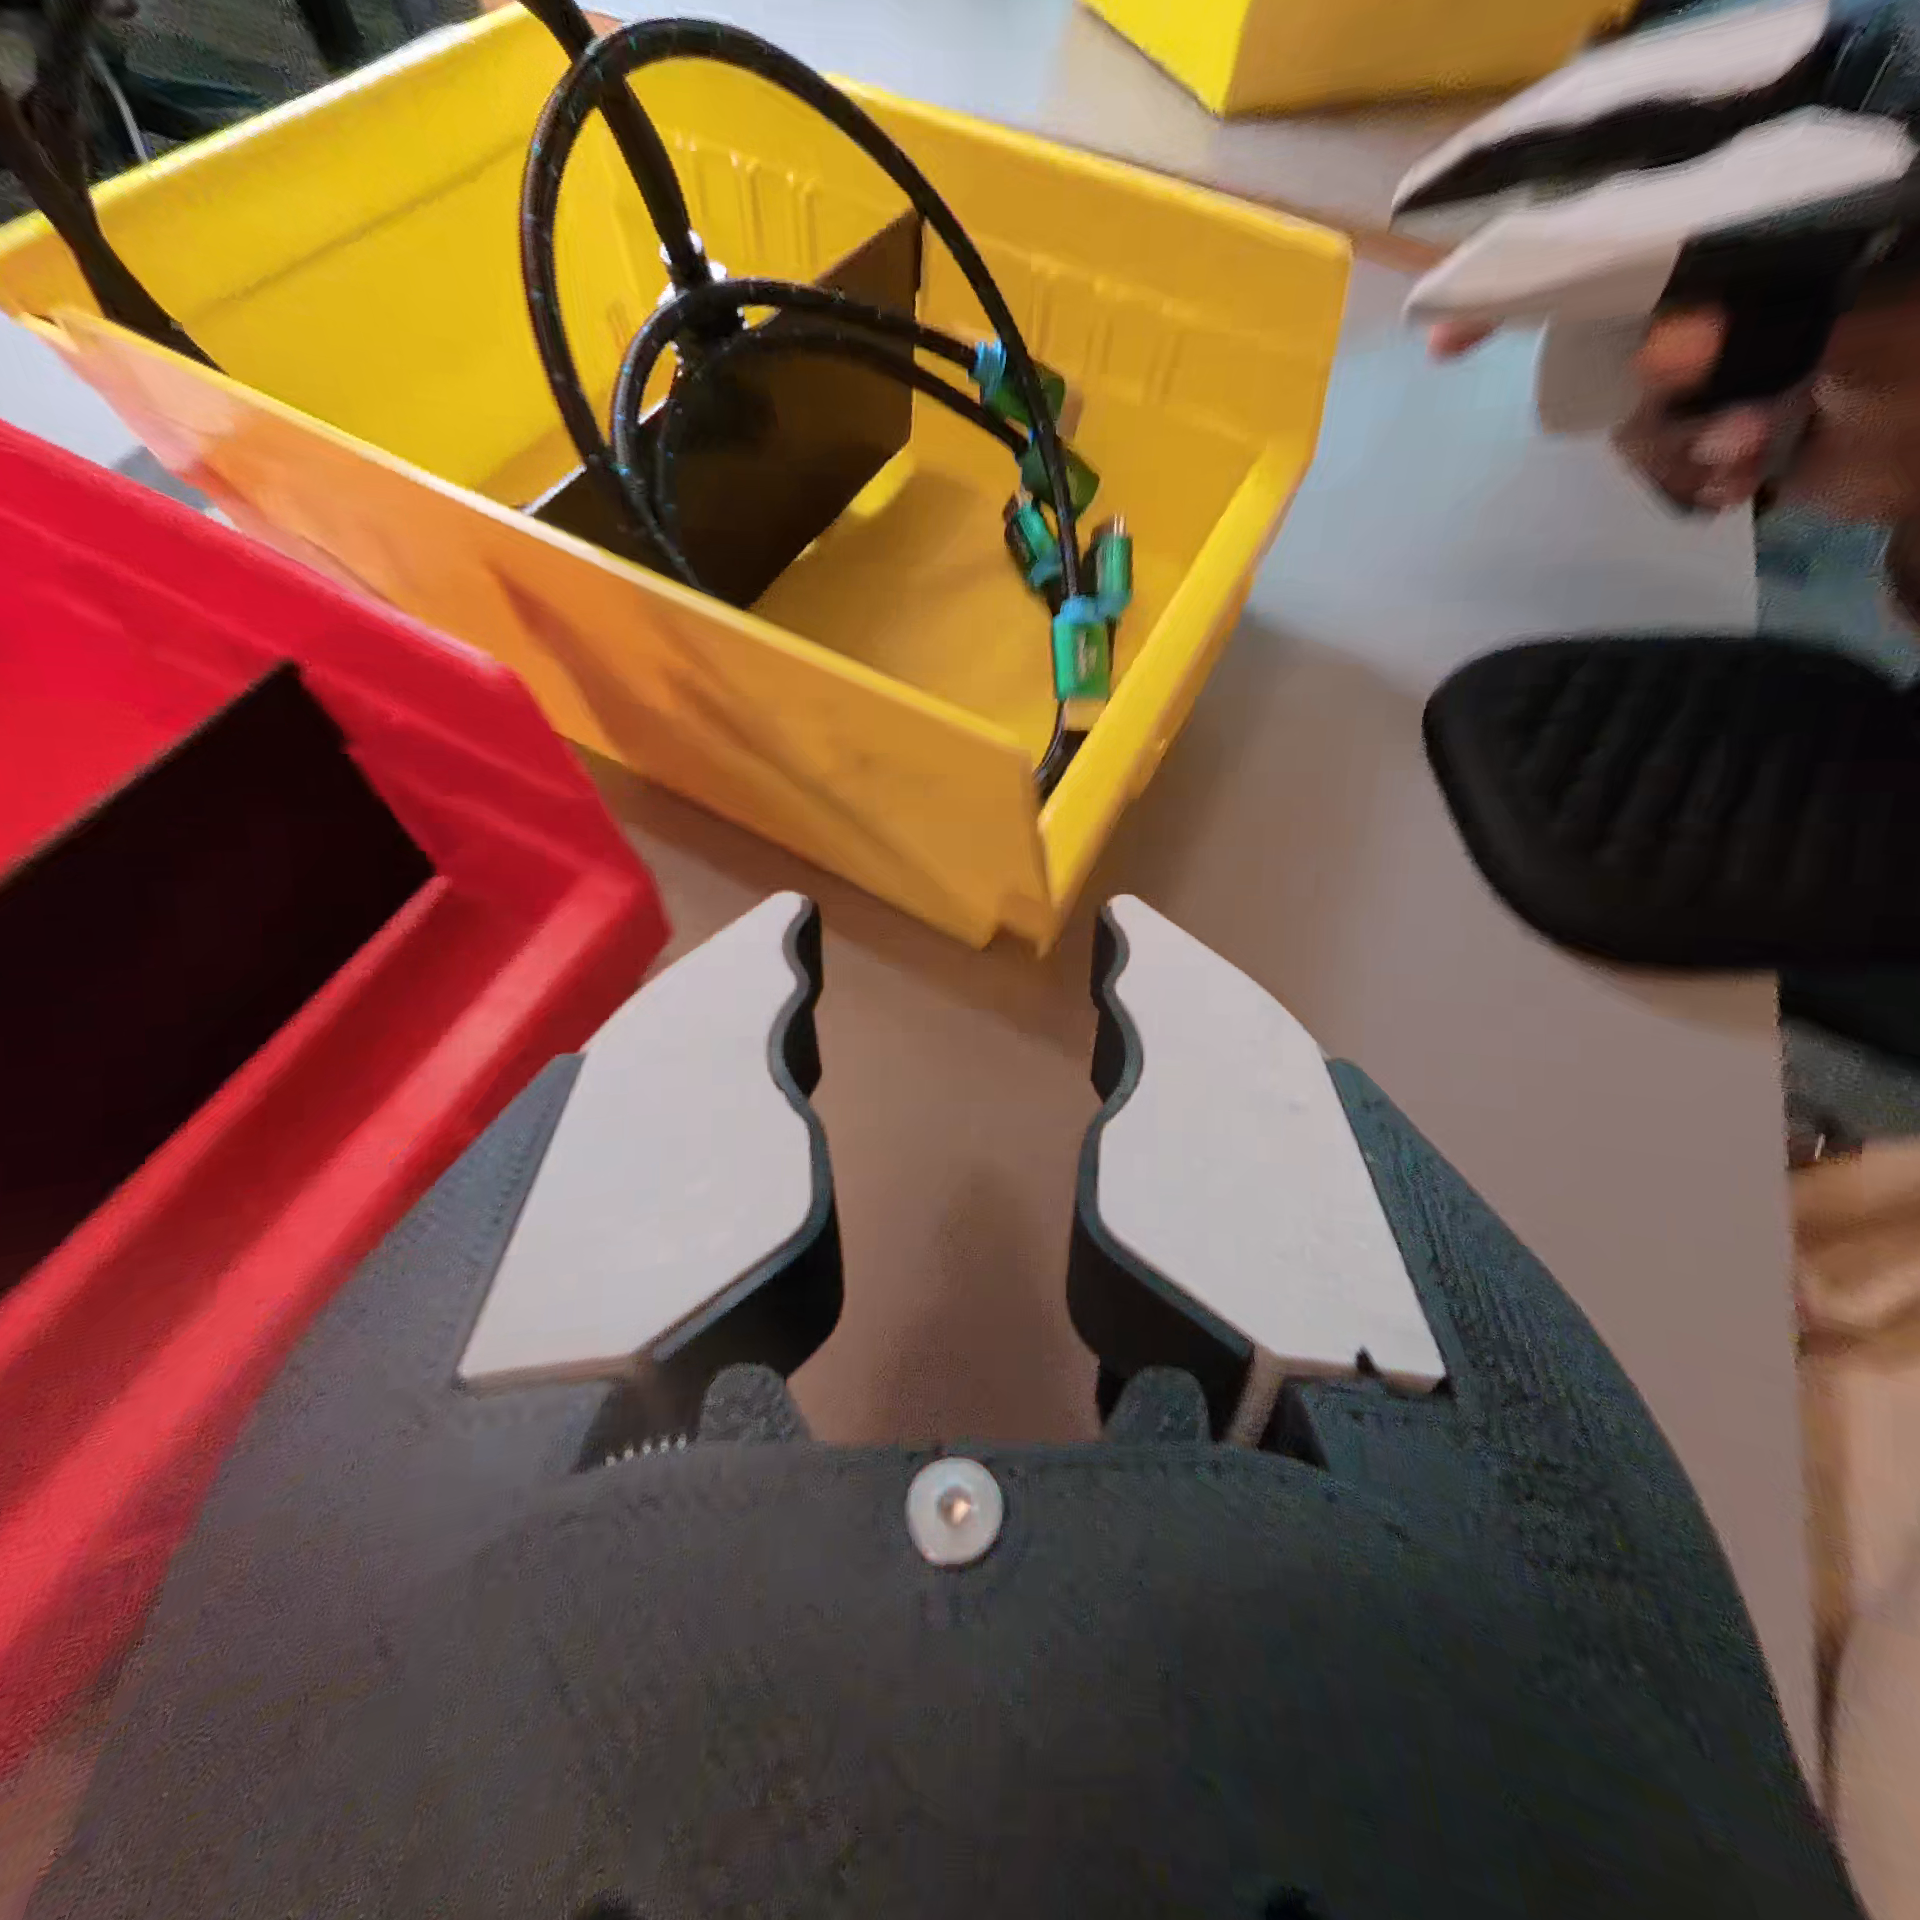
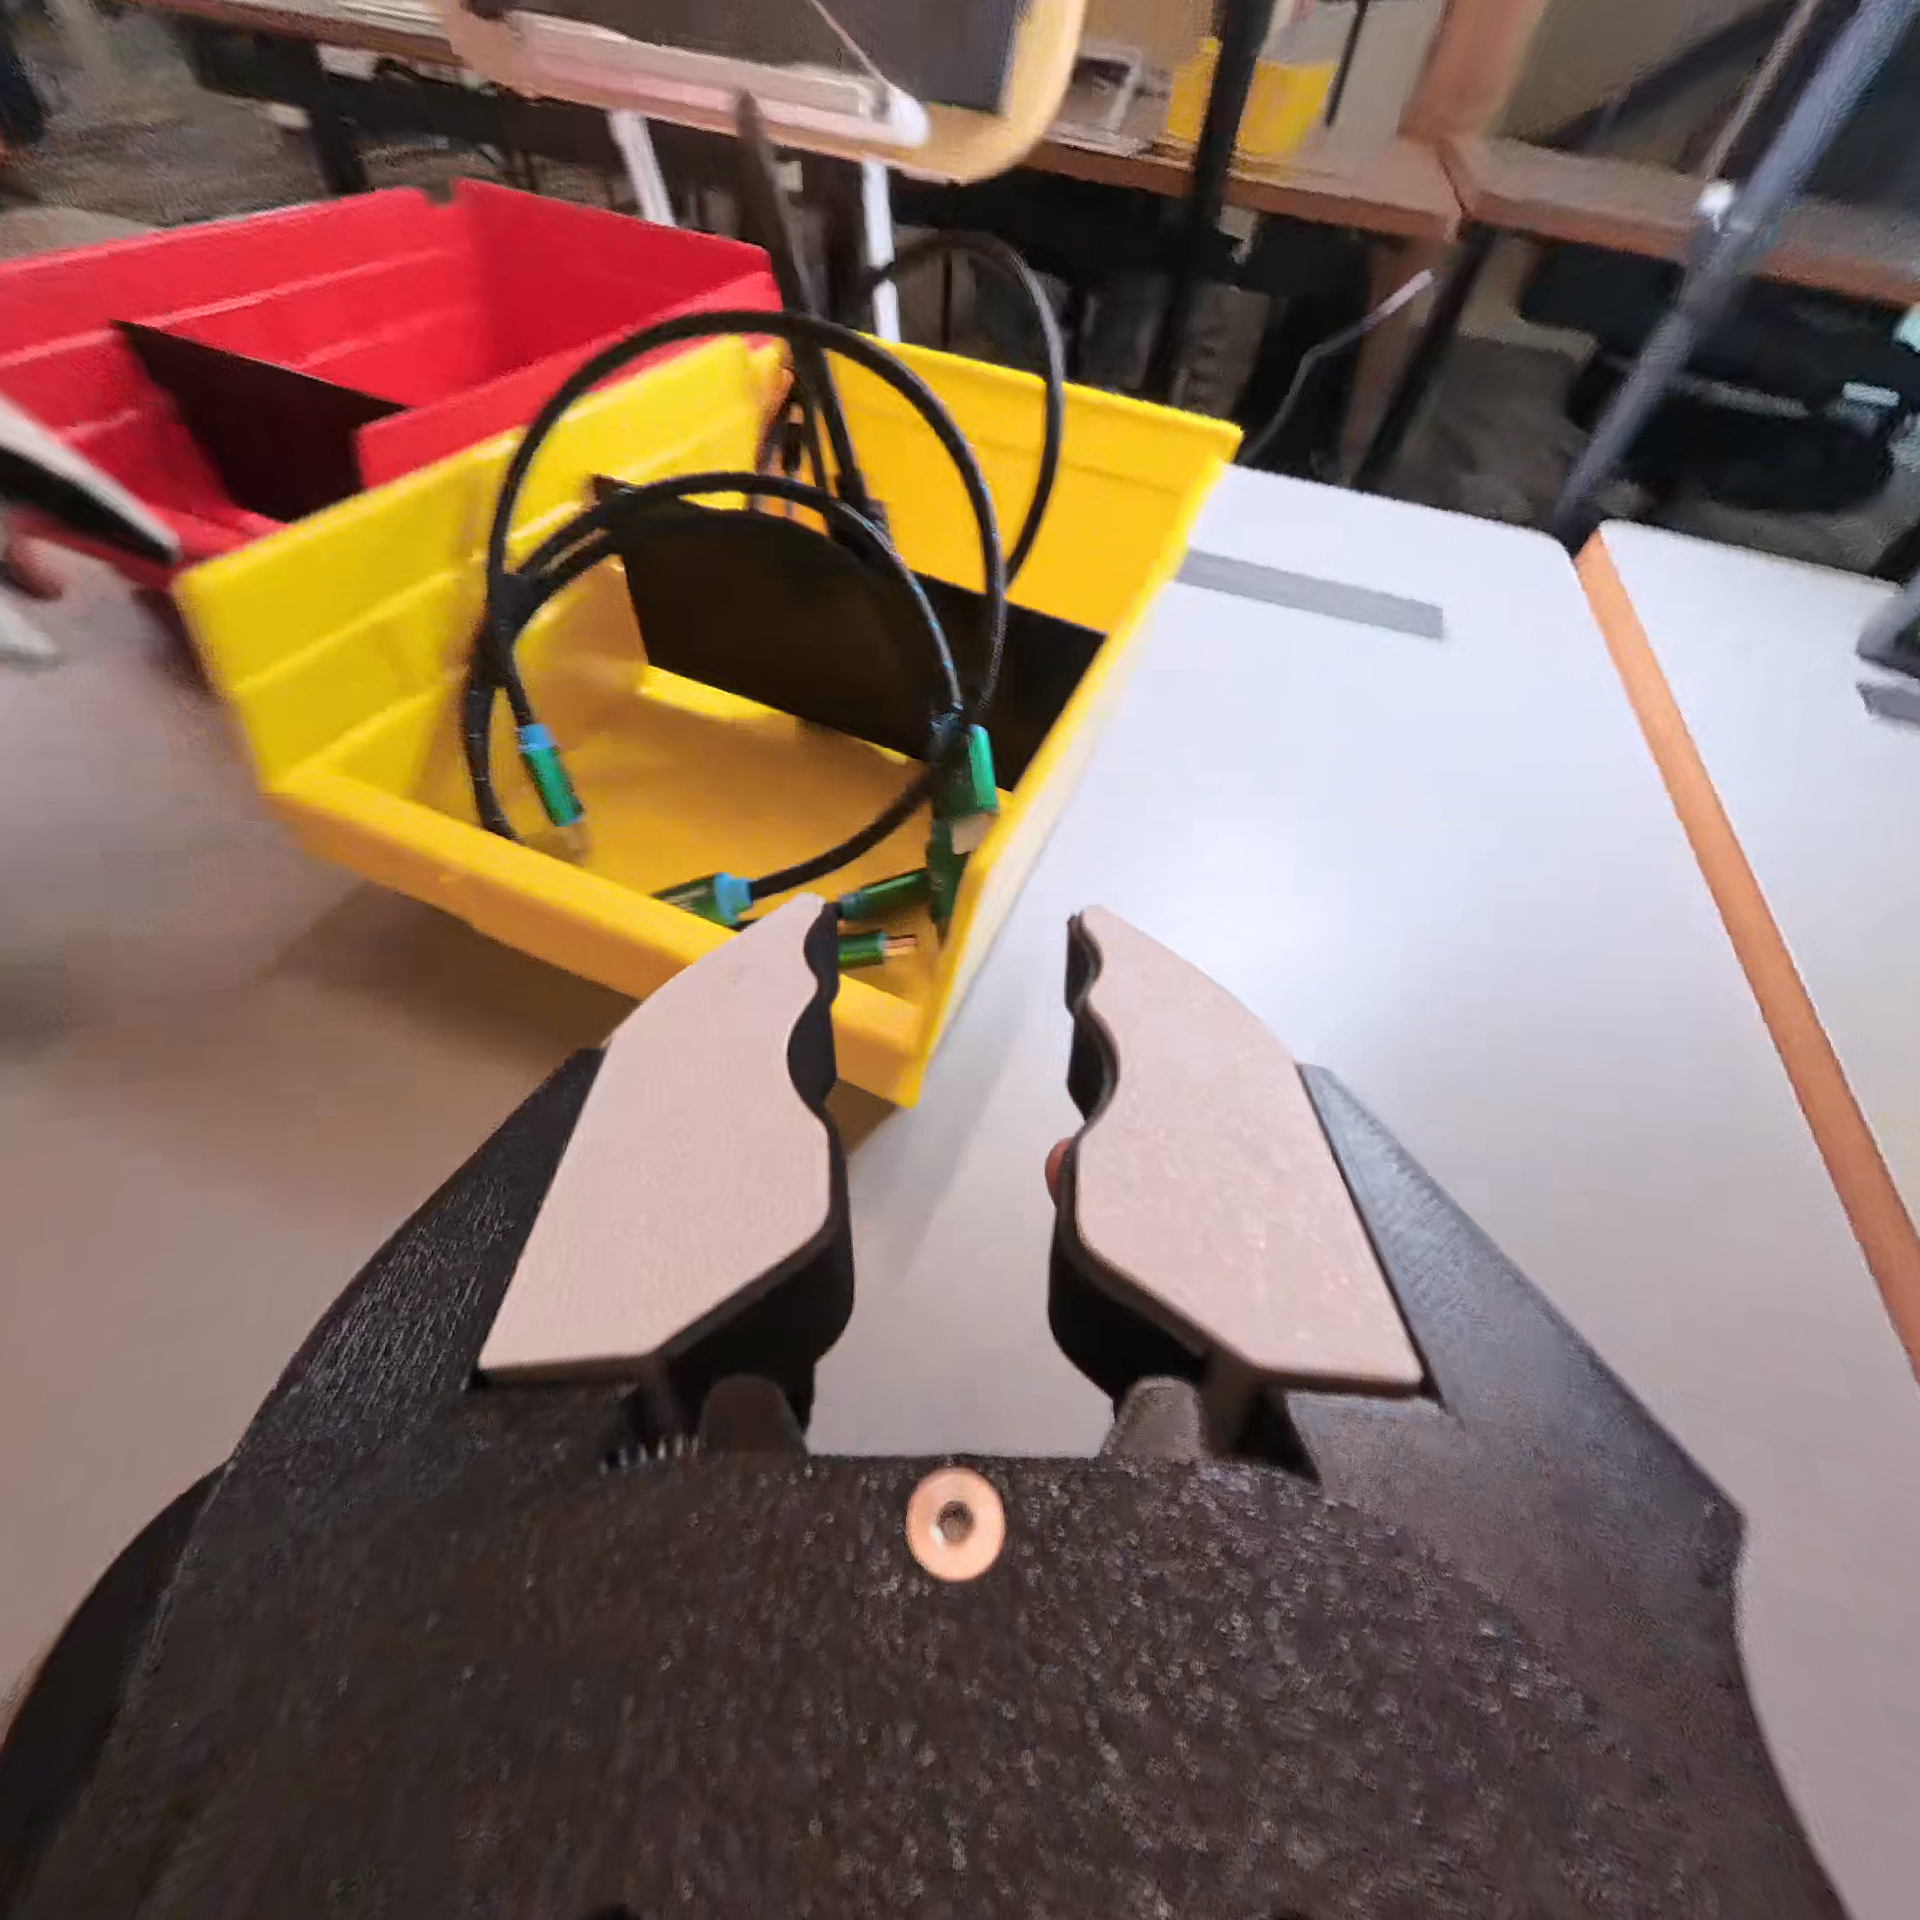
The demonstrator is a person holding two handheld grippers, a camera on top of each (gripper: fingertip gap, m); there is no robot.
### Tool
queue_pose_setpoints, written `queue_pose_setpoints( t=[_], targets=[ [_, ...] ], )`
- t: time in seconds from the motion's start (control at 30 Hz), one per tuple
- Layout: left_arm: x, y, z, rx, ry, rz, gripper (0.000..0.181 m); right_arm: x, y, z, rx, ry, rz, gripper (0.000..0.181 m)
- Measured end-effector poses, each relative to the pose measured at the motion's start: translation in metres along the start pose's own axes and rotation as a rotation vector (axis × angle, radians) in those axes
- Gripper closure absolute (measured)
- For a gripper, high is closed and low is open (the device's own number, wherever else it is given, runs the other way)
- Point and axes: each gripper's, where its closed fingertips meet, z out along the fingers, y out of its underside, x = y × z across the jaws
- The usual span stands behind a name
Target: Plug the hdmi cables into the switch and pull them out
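Several black HDMI cables [image 1: 582,312] [image 2: 748,343] with green plugs [image 1: 1081,649] [image 2: 551,779] lie coiled in a yellow bin [image 1: 831,748] [image 2: 343,623] with a black divider [image 1: 790,457] [image 2: 790,623]. No switch shows in either view. My left gripper [image 1: 956,914] is open and empty, above the table just in front of the bin's near corner. My right gripper [image 2: 945,925] is open and empty at the bin's near right corner; it also shows blurred in the left wrist view [image 1: 1662,208], held by a hand.
A red bin [image 1: 260,935] [image 2: 364,281] with a black divider stands beside the yellow one. The grey table [image 2: 1351,883] runs right to an orange-edged seam. Another yellow box [image 1: 1351,52] sits far back. A black chair [image 1: 1662,800] is at right. Desks and stands lie beyond.
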Motion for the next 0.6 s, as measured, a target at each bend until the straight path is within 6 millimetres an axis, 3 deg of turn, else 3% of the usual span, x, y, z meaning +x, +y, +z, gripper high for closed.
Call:
queue_pose_setpoints(
  t=[0.07,0.13,0.2,0.27,0.33,0.47,0.6],
  targets=[
    [0.009,-0.006,0.02,0.047,-0.051,-0.087,0.122,0.006,0.009,0.017,-0.044,0.011,0.041,0.134],
    [0.002,-0.011,0.041,0.09,-0.159,-0.14,0.123,0.003,0.017,0.04,-0.1,-0.019,0.083,0.13],
    [-0.008,-0.011,0.062,0.082,-0.246,-0.17,0.125,0.003,0.023,0.062,-0.138,-0.024,0.102,0.143],
    [-0.018,-0.011,0.07,0.087,-0.344,-0.169,0.139,0.008,0.025,0.071,-0.142,0.011,0.108,0.158],
    [-0.023,-0.014,0.07,0.109,-0.394,-0.178,0.148,0.015,0.024,0.068,-0.131,0.06,0.05,0.172],
    [-0.02,-0.021,0.069,0.122,-0.421,-0.161,0.156,0.016,0.02,0.054,-0.12,0.102,-0.005,0.172],
    [-0.008,-0.048,0.047,0.198,-0.442,-0.102,0.163,0.012,-0.004,0.022,-0.031,0.151,-0.03,0.172]
  ],
)
